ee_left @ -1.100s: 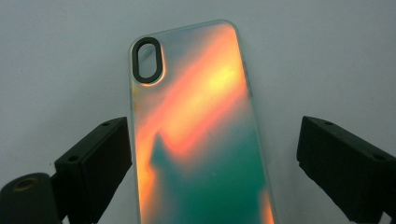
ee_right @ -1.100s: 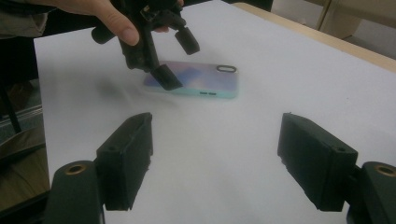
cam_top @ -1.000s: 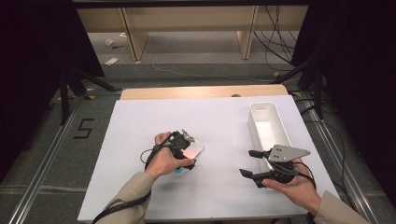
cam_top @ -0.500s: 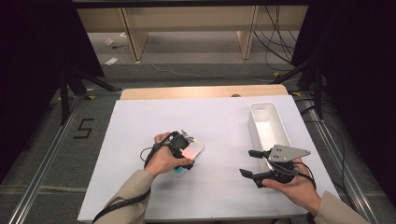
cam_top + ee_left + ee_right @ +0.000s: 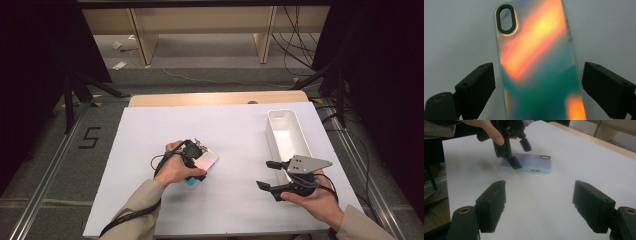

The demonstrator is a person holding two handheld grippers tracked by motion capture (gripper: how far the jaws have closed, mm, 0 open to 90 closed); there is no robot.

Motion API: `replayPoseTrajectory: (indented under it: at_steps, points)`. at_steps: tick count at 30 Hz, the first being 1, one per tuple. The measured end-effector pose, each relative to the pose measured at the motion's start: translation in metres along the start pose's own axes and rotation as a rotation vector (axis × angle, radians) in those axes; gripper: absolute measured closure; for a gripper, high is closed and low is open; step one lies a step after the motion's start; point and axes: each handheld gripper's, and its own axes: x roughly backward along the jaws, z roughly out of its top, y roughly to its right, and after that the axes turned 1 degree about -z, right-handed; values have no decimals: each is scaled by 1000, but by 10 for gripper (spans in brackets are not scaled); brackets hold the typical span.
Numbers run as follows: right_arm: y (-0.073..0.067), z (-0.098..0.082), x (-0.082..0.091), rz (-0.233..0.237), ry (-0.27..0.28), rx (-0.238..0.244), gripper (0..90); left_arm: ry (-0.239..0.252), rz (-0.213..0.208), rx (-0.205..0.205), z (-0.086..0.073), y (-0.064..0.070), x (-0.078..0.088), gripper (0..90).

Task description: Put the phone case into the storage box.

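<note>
The left claw (image 5: 196,161) points down over the phone case (image 5: 539,62), which lies flat on the tabletop (image 5: 235,130) between its wide jaws, neither pad touching. The right claw (image 5: 270,175) hovers level, wide and empty, well apart.

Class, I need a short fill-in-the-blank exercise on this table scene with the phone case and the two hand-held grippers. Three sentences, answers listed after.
1. The left gripper straddles the iridescent phone case with its jaws ____.
2. The white bin stands on the table's ____ side in the high view.
3. Between the jaws of the right gripper there is ____.

Missing words: open; right; nothing
</note>
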Motion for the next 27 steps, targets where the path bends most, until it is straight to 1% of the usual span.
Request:
replayPoseTrajectory:
  at_steps: [5, 10, 18, 20, 22, 25, 27]
  points:
    - [0, 0, 0, 1, 0, 1, 275, -7, -3, 4, 1, 0, -1, 111]
    - [0, 0, 0, 2, 0, 2, 275, -33, -15, 3, 2, 0, -2, 125]
    - [0, 0, 0, 2, -1, 2, 275, -45, -26, 3, 2, -2, -5, 129]
    - [0, 0, 0, 3, 0, 3, 275, -49, -31, 11, 2, -2, -6, 128]
    - [0, 0, 0, 3, -1, 3, 275, -52, -33, 11, 2, -3, -6, 123]
    - [0, 0, 0, 3, -1, 3, 274, -51, -40, 26, 2, -4, -7, 116]
    - [0, 0, 0, 3, -1, 4, 274, -52, -43, 26, 2, -5, -8, 112]
